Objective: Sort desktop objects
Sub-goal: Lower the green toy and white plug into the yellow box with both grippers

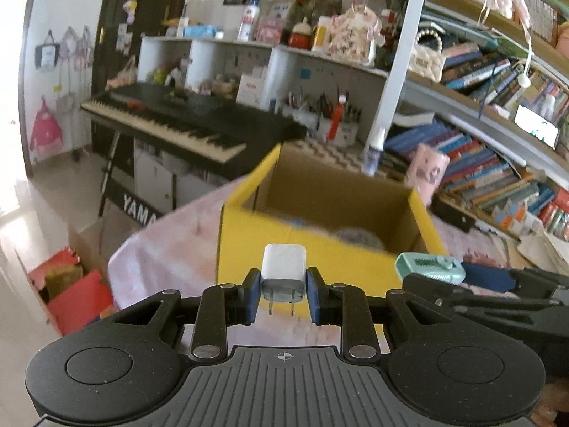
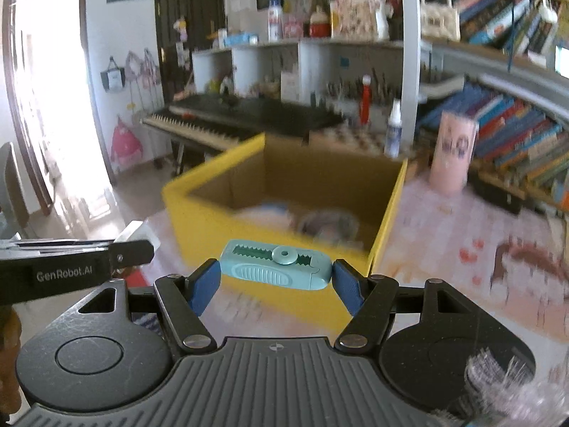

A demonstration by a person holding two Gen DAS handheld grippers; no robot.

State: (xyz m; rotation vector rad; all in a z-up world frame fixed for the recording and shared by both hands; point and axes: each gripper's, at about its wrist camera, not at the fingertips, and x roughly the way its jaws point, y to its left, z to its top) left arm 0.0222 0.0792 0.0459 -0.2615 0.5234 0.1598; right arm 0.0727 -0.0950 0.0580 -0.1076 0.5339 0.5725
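My left gripper (image 1: 283, 290) is shut on a white plug charger (image 1: 283, 272), prongs toward the camera, held just before the near wall of a yellow cardboard box (image 1: 306, 259). My right gripper (image 2: 275, 279) is shut on a teal retractable eraser (image 2: 275, 268), held lengthwise in front of the same box (image 2: 209, 213). The eraser also shows at the right of the left wrist view (image 1: 430, 267). Blurred items lie inside the box (image 2: 323, 224), among them something grey.
The box stands on a pink-patterned table (image 2: 462, 249). A pink cylinder (image 2: 453, 151) and a small spray bottle (image 2: 393, 130) stand behind it. Bookshelves (image 1: 498, 163) line the right. A black keyboard piano (image 1: 177, 117) stands beyond the table's left edge.
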